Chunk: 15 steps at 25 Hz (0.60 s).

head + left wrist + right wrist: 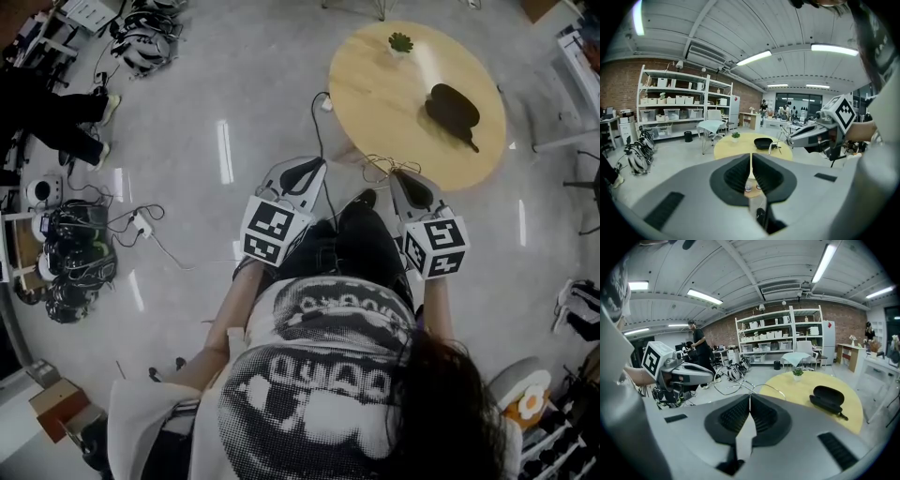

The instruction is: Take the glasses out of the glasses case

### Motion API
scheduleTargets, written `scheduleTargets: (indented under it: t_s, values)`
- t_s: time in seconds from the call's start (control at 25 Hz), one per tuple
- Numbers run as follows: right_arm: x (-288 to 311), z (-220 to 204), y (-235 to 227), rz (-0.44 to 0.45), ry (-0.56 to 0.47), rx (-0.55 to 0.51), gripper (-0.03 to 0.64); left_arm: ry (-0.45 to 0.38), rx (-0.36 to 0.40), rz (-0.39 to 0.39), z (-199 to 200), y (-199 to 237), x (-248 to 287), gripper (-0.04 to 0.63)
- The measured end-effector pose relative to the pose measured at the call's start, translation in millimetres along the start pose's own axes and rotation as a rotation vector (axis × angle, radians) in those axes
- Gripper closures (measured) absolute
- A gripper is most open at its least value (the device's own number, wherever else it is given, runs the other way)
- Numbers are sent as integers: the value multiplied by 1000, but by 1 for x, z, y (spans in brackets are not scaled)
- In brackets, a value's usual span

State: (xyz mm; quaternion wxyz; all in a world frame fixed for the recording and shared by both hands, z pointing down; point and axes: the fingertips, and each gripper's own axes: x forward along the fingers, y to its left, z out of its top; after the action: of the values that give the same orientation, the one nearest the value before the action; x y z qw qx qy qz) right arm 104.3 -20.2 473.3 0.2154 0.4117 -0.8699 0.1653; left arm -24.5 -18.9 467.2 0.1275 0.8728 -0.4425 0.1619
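A black glasses case (453, 111) lies on the round wooden table (375, 103), its lid down or nearly so. My right gripper (405, 178) hovers off the table's near edge, shut on thin wire-framed glasses (382, 167). In the right gripper view the glasses (736, 386) stick out from the closed jaws of that gripper (750, 401), and the case (828, 397) lies beyond on the right. My left gripper (305, 169) is level with it on the left, jaws together and empty (751, 161). From the left gripper view I see the case (763, 143) and the glasses (777, 144).
A small potted plant (400, 43) stands at the table's far side. Cables and a power strip (141, 223) trail over the floor at left, beside a heap of headsets (75, 262). Shelving (787, 338) and a white chair (797, 359) stand behind the table.
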Motion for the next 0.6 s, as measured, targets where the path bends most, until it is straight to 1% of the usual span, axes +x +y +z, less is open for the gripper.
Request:
scheduleTargets:
  t_s: [0.6]
  values:
    - [-3,-8,-5,9,3,7,609,-17,26,-31,7,-15,5,574]
